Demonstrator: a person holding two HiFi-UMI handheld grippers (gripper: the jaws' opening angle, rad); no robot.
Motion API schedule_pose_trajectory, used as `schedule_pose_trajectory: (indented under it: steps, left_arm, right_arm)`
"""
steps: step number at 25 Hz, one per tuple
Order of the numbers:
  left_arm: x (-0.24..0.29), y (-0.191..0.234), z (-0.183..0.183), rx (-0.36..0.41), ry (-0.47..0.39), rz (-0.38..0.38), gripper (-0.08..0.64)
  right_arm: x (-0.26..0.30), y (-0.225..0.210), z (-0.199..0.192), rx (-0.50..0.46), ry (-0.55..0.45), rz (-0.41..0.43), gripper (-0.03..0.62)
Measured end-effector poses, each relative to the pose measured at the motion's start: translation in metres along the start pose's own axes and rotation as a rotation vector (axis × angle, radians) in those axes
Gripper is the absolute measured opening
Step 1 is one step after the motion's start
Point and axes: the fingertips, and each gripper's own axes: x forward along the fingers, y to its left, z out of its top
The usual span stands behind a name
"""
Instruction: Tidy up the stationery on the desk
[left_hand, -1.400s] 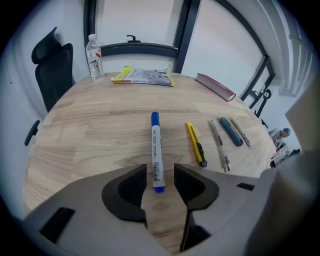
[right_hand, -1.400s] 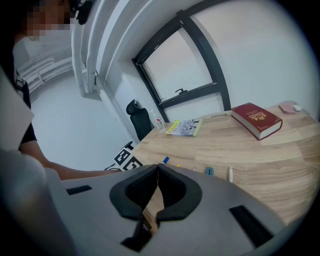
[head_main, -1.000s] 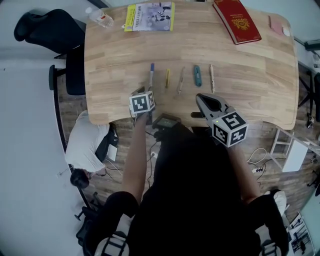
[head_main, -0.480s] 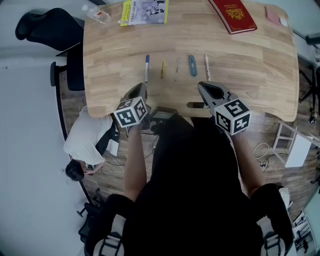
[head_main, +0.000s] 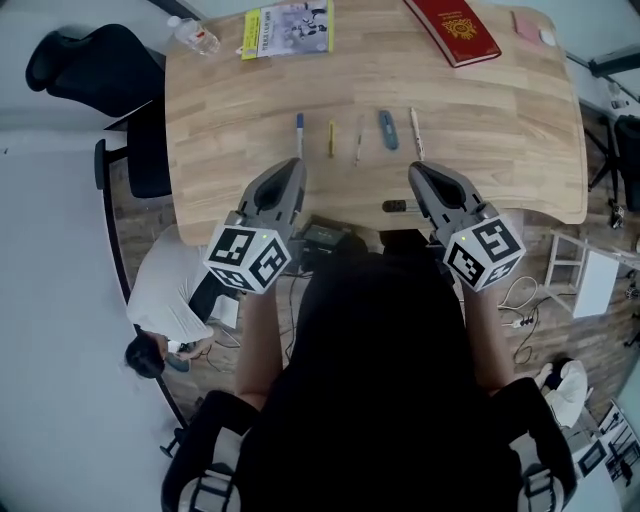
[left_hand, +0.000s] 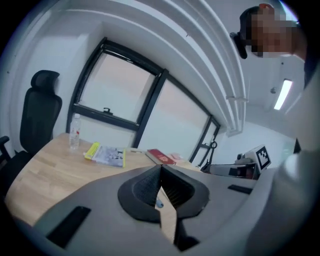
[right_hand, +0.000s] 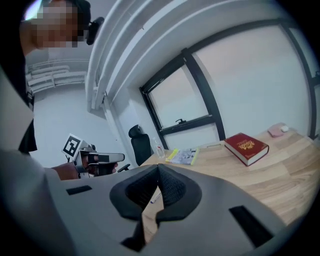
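Stationery lies in a row mid-table (head_main: 220, 100): blue pen (head_main: 299, 132), yellow pen (head_main: 332, 138), thin pale pen (head_main: 358, 140), blue cutter (head_main: 387, 129), beige pen (head_main: 416, 133). All lie apart, none held.

Left gripper (head_main: 290, 168) hangs over the near edge, just short of the blue pen. Its fingers have just been closing and now press together on nothing.

Right gripper (head_main: 417, 172), near the beige pen: fingers likewise pressed together, empty.

Risks, as judged:
- A descent with fingers shut would shove a pen into its neighbours.
- Slim barrels may roll toward the near edge.
- Close spacing invites pinching two at once.
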Motion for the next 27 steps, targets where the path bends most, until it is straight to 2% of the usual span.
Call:
schedule_pose_trajectory:
  steps: [4,9,19,27]
  left_arm:
    - [-0.013,-0.02,0.026,0.065,-0.045,-0.105,0.034]
    - [-0.027,-0.026,0.04,0.129,-0.074,-0.162,0.034]
    - [-0.035,-0.016,0.038,0.134,-0.065,-0.195,0.035]
    - [-0.04,-0.002,0.041,0.117,-0.066,-0.203,0.034]
  right_arm:
    - [-0.004,0.03,0.026,-0.093,-0.087,-0.014,0.02]
    - [-0.005,0.056,0.042,-0.073,-0.161,0.0,0.02]
    - [0.001,0.075,0.043,-0.132,-0.153,-0.032,0.02]
    - [0.007,0.081,0.041,-0.152,-0.147,-0.021,0.02]
